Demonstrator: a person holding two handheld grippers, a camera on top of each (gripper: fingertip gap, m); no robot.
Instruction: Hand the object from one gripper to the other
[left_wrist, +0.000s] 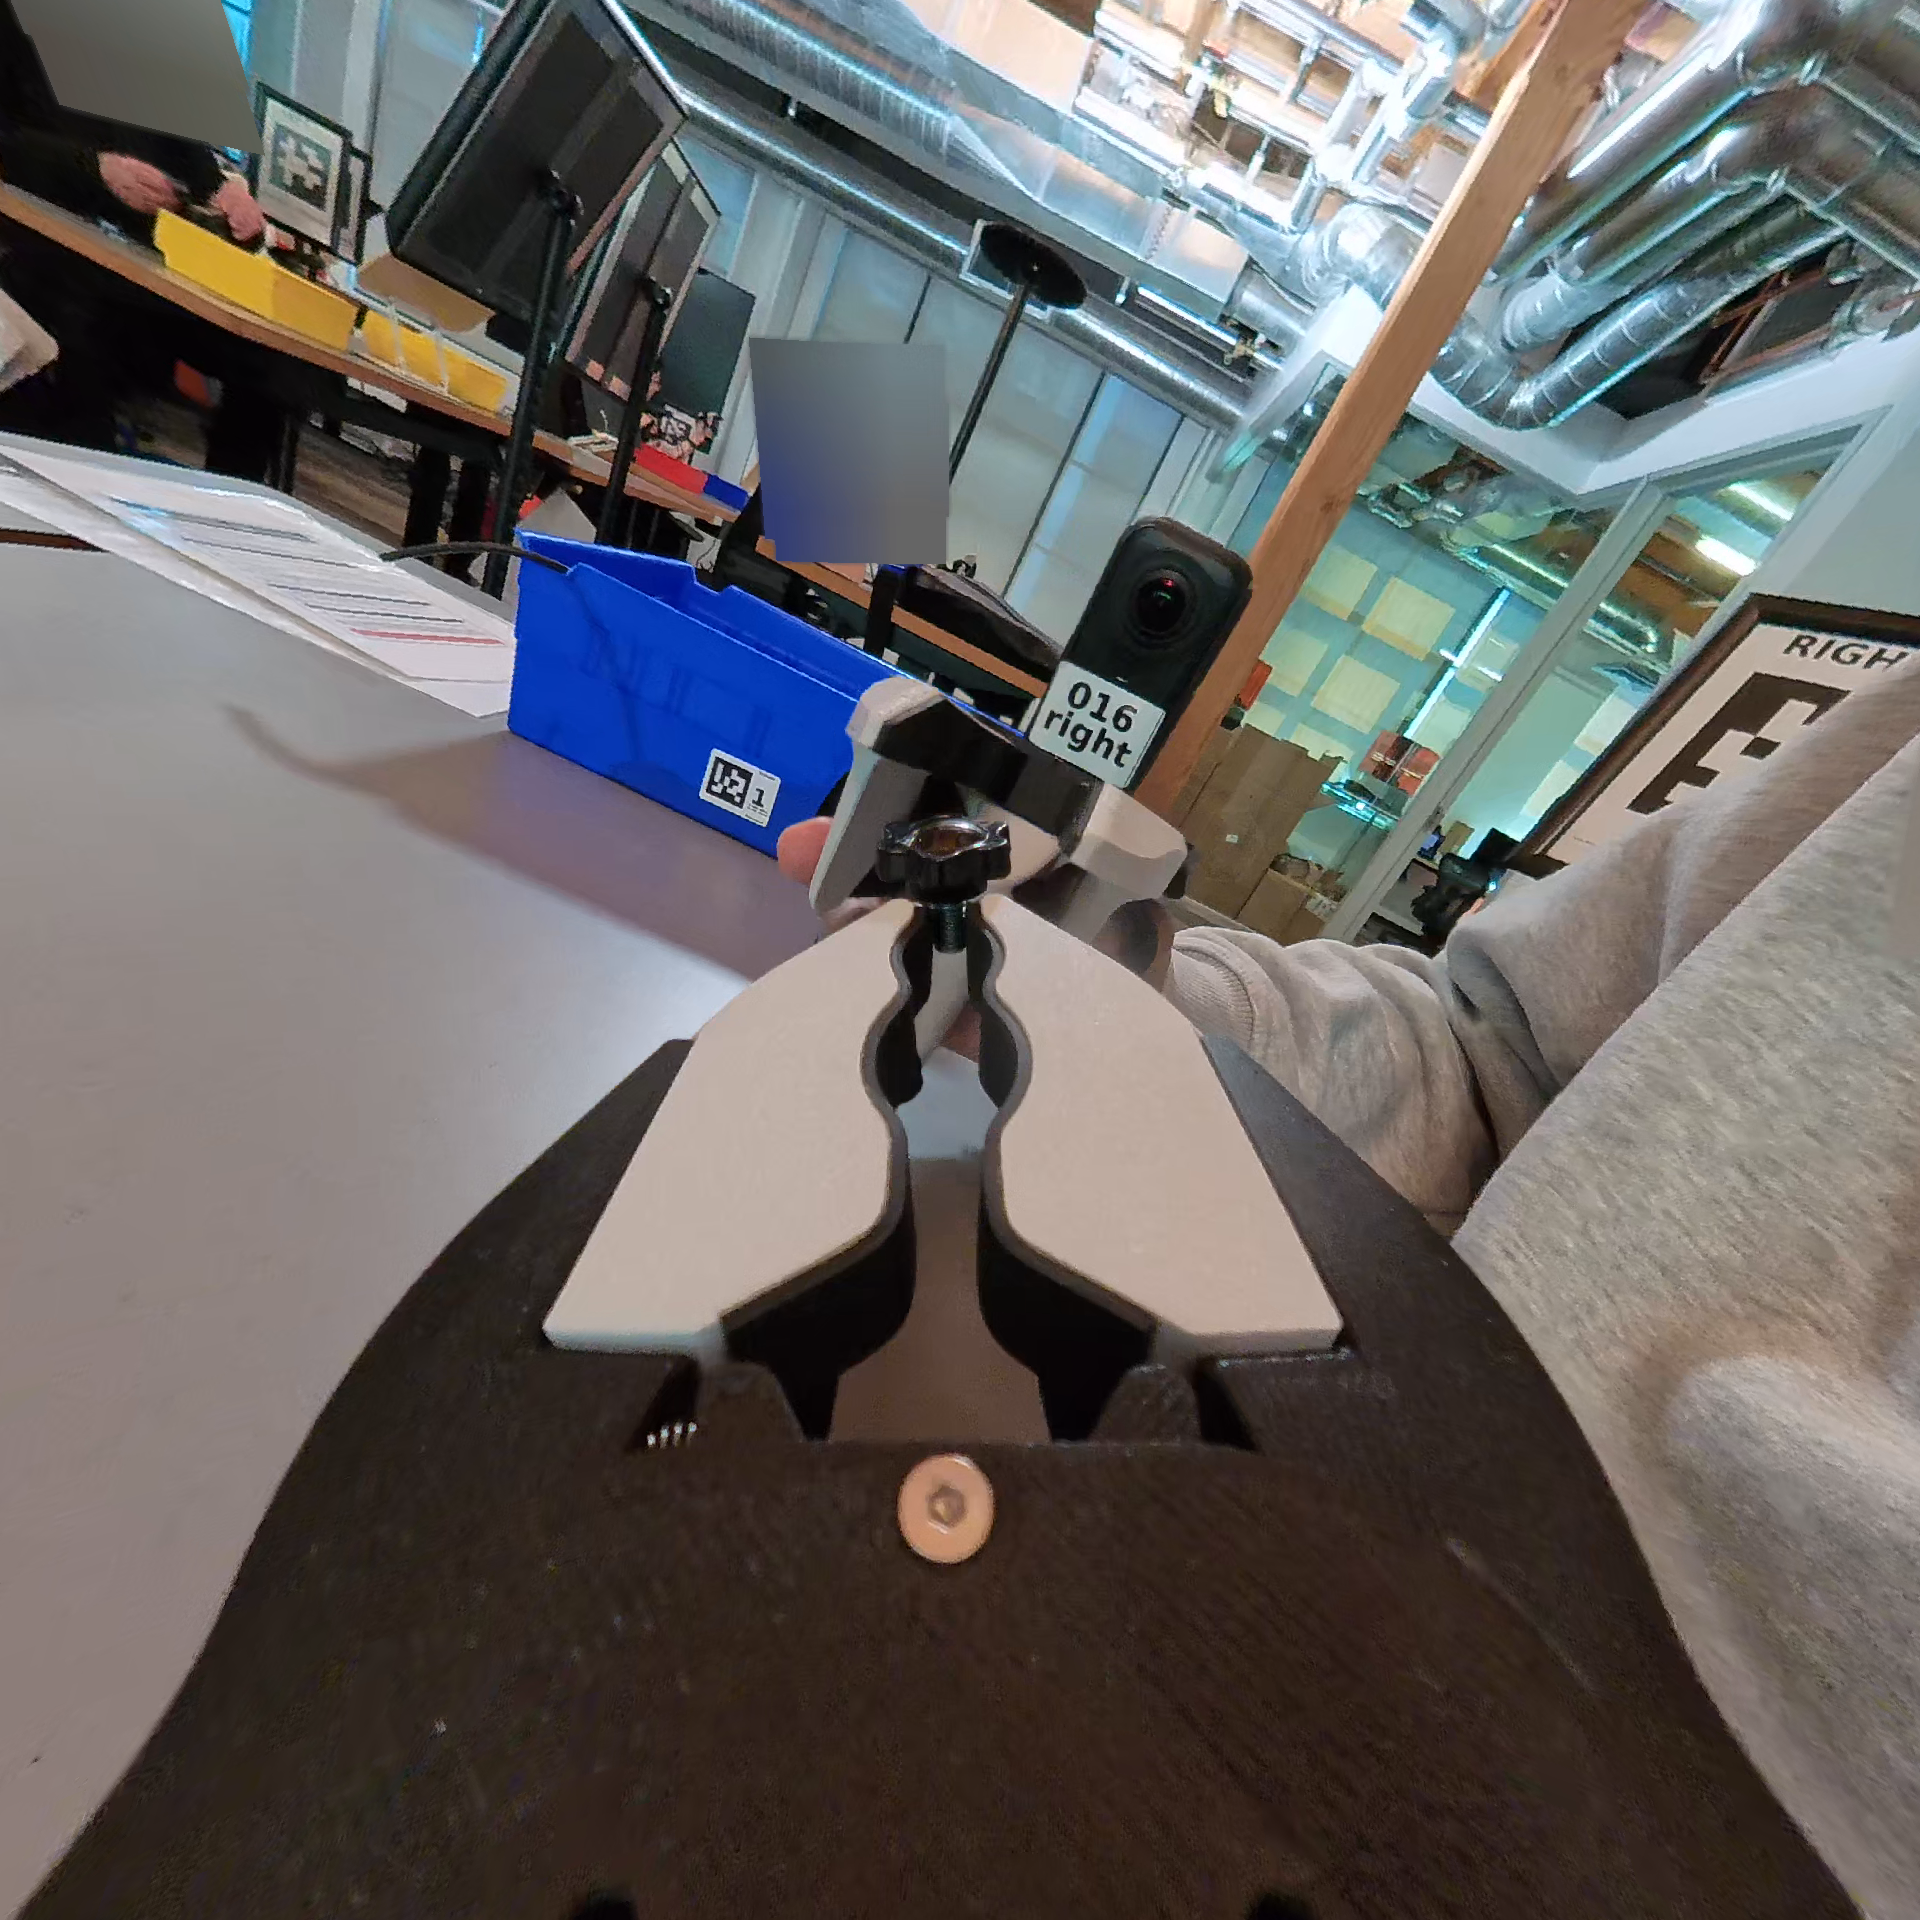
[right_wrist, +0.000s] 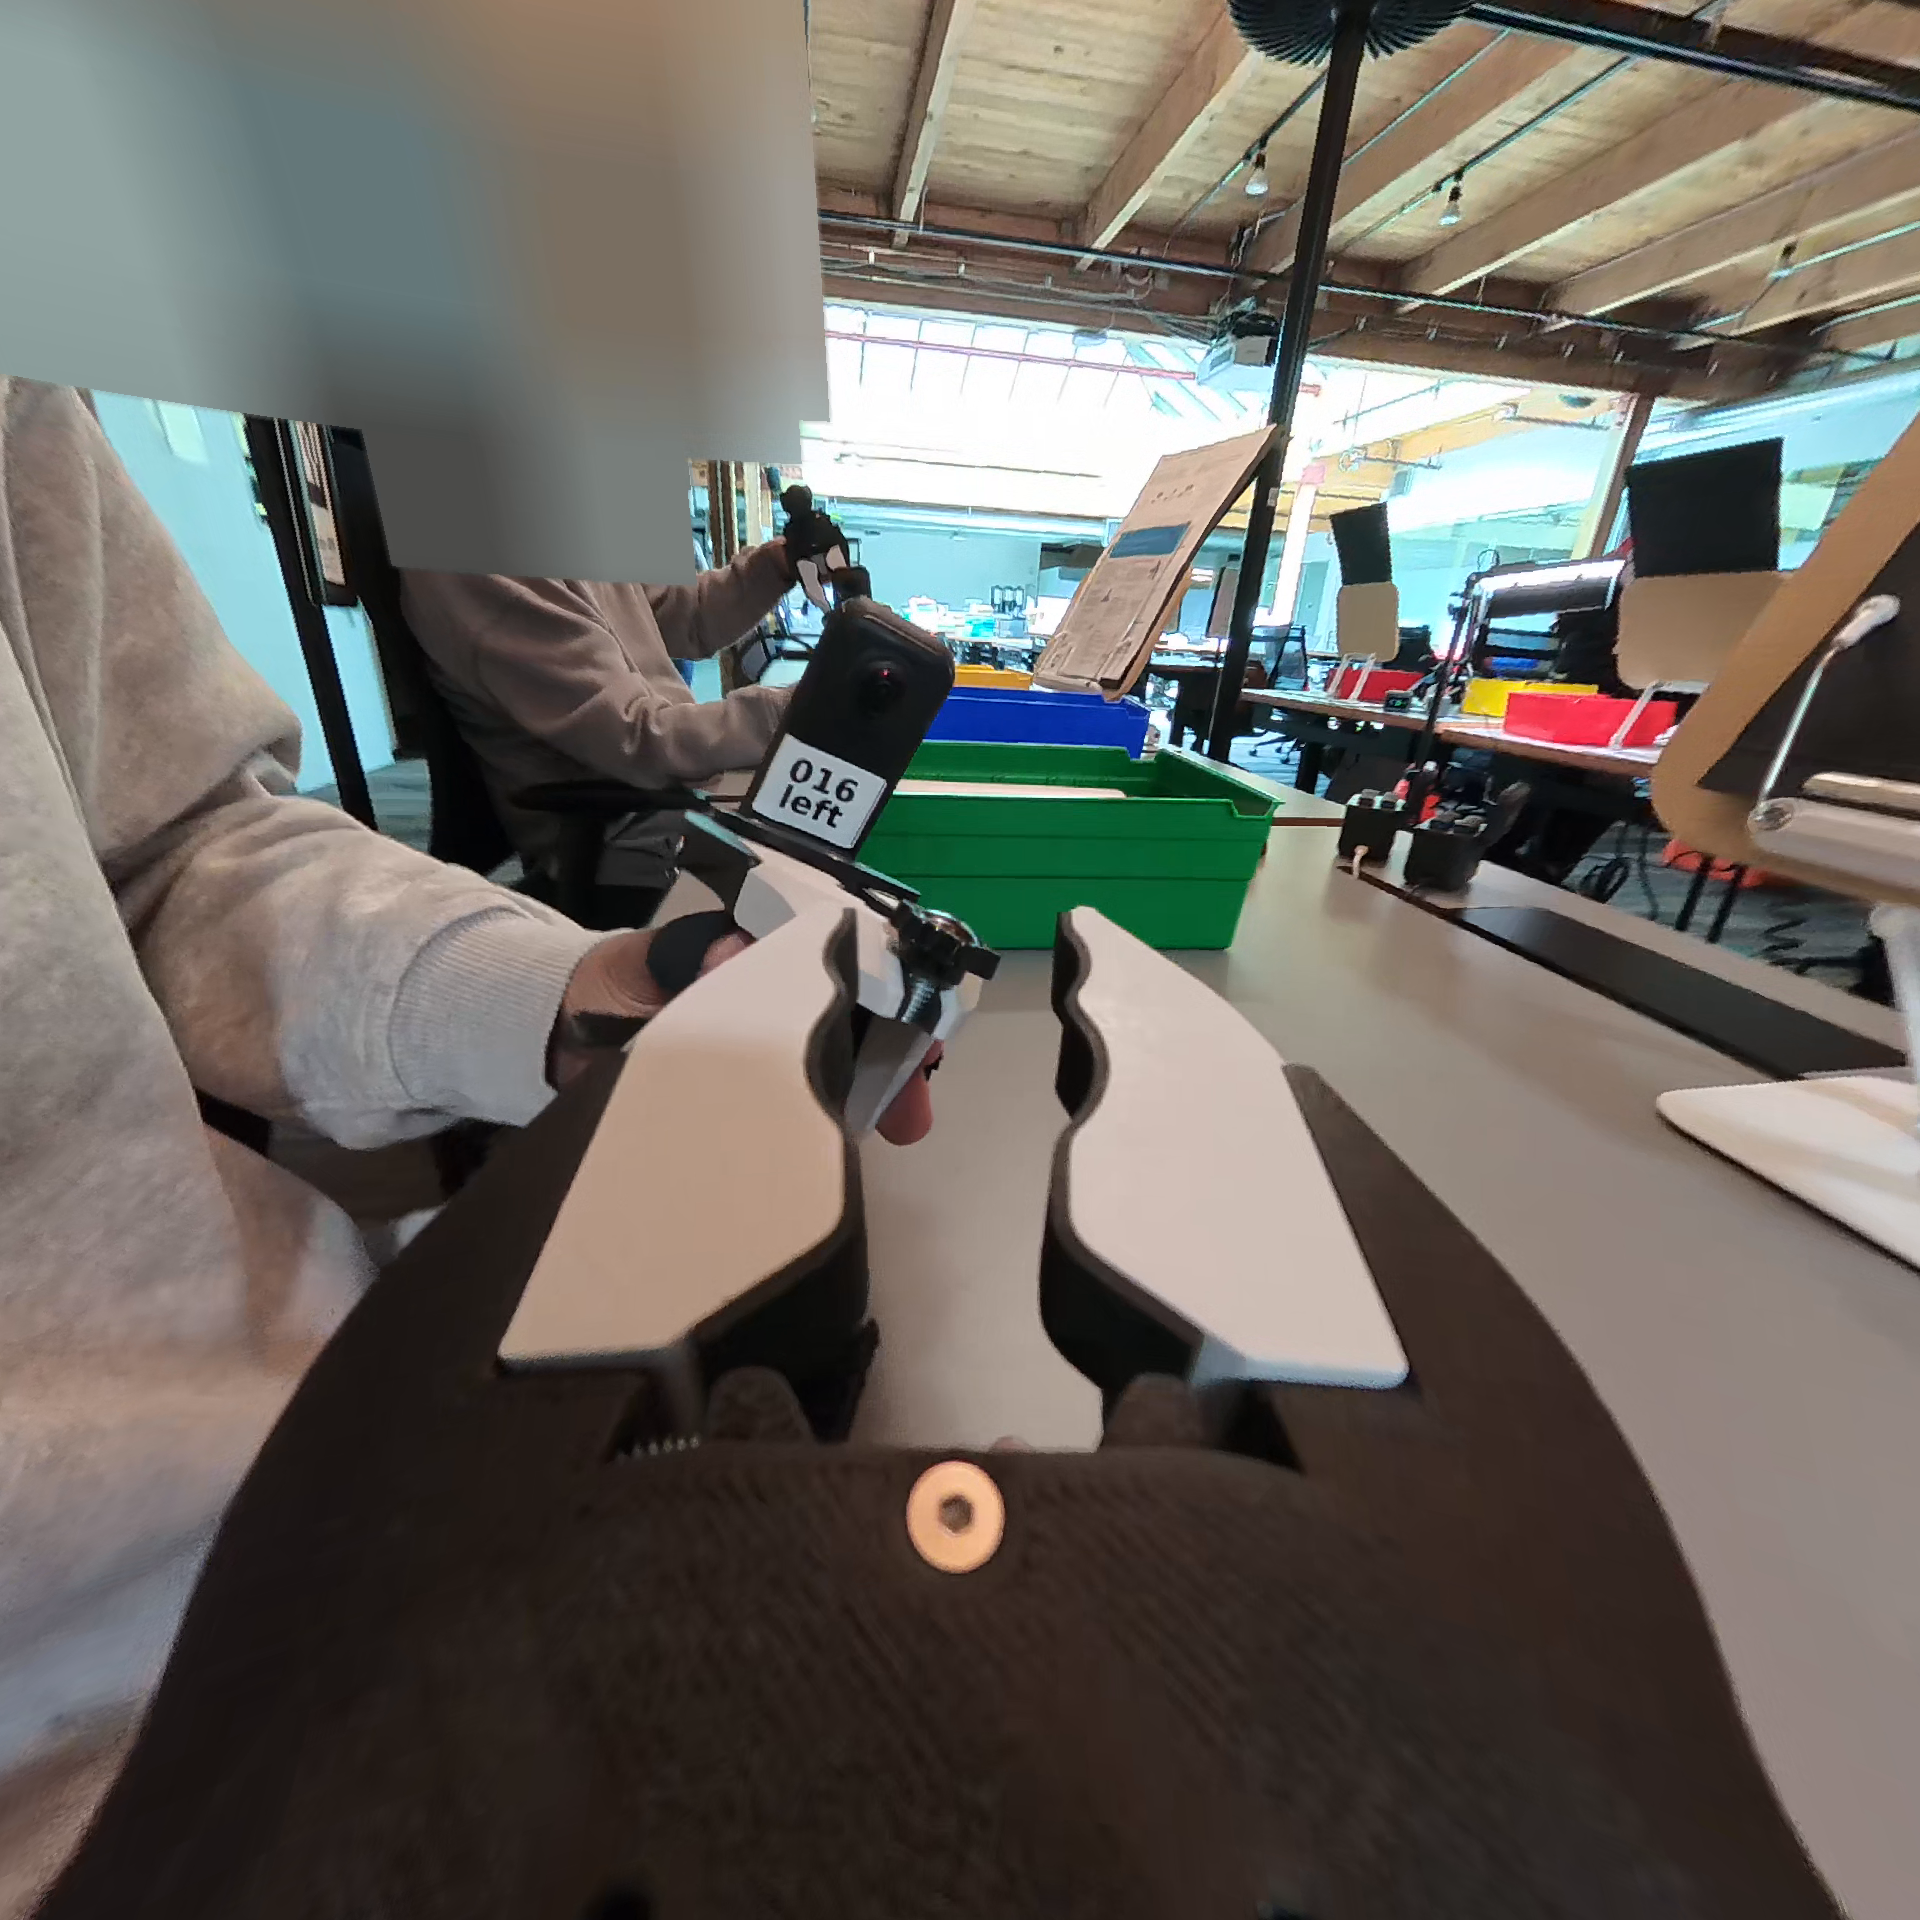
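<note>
The object is a black knob screw (left_wrist: 943, 854) with a short threaded shaft. My left gripper (left_wrist: 943, 925) is shut on the shaft and holds the screw above the grey table (left_wrist: 260, 987), knob end outward. My right gripper (right_wrist: 961, 935) is open. Its fingers (left_wrist: 873, 800) stand on either side of the knob without closing on it. In the right wrist view the screw (right_wrist: 935, 951) sits in the tips of the left gripper (right_wrist: 914, 1023), between my open fingers and close to the left one.
A blue bin (left_wrist: 644, 675) stands on the table beyond the grippers, beside a printed sheet (left_wrist: 312, 592). A green bin (right_wrist: 1060, 852) stands ahead in the right wrist view. A white stand base (right_wrist: 1808, 1153) is at the right. Grey sleeves (left_wrist: 1558, 1039) flank the grippers. The tips of both grippers are at nearly the same place.
</note>
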